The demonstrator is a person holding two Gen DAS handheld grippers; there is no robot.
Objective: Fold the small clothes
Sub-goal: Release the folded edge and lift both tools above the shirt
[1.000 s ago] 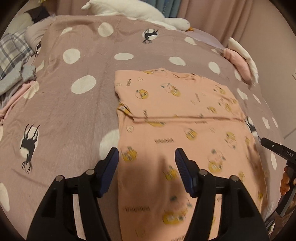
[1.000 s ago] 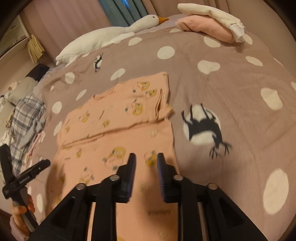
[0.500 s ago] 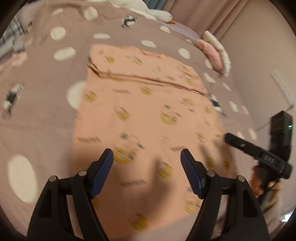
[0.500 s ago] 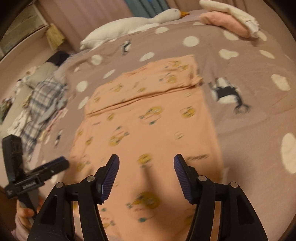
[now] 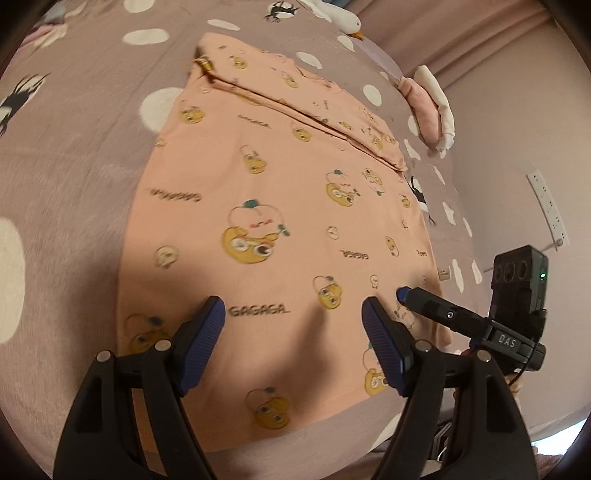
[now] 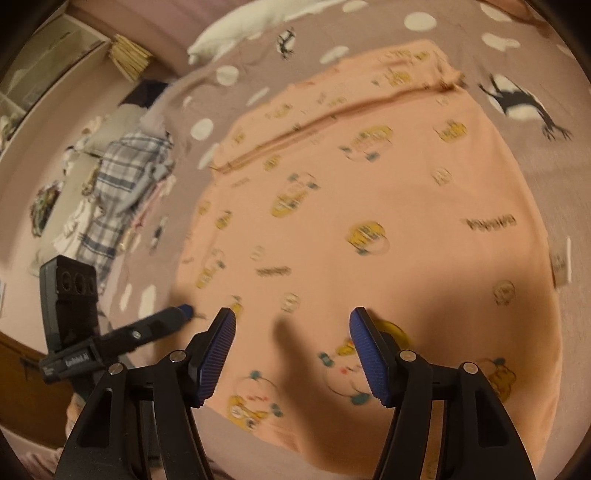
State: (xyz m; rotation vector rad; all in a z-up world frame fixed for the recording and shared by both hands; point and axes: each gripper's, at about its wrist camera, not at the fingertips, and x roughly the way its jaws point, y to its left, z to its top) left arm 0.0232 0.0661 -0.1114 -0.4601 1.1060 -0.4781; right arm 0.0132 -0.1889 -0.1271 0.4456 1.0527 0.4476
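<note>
A peach shirt (image 5: 277,184) with yellow cartoon prints lies flat on the mauve dotted bedspread (image 5: 74,147). Its far part is folded over, leaving a crease across the top. My left gripper (image 5: 291,306) hovers open over the near hem, with nothing between its fingers. My right gripper (image 6: 291,314) hangs over the same shirt (image 6: 369,203) near its near edge; its jaws are opening and nothing is between them. Each view shows the other gripper at the side, the right one (image 5: 443,314) by the shirt's right corner and the left one (image 6: 162,321) by its left corner.
A folded pink and white stack (image 5: 432,110) sits at the bed's far right. A white goose plush (image 5: 343,18) lies at the head. A heap of plaid clothes (image 6: 122,173) is on the left side. A power strip (image 5: 546,206) hangs on the wall.
Both grippers have dropped and swung toward the shirt's near hem, so the shirt now fills both views. The right jaws went from nearly closed to wide apart; the left widened a little.
</note>
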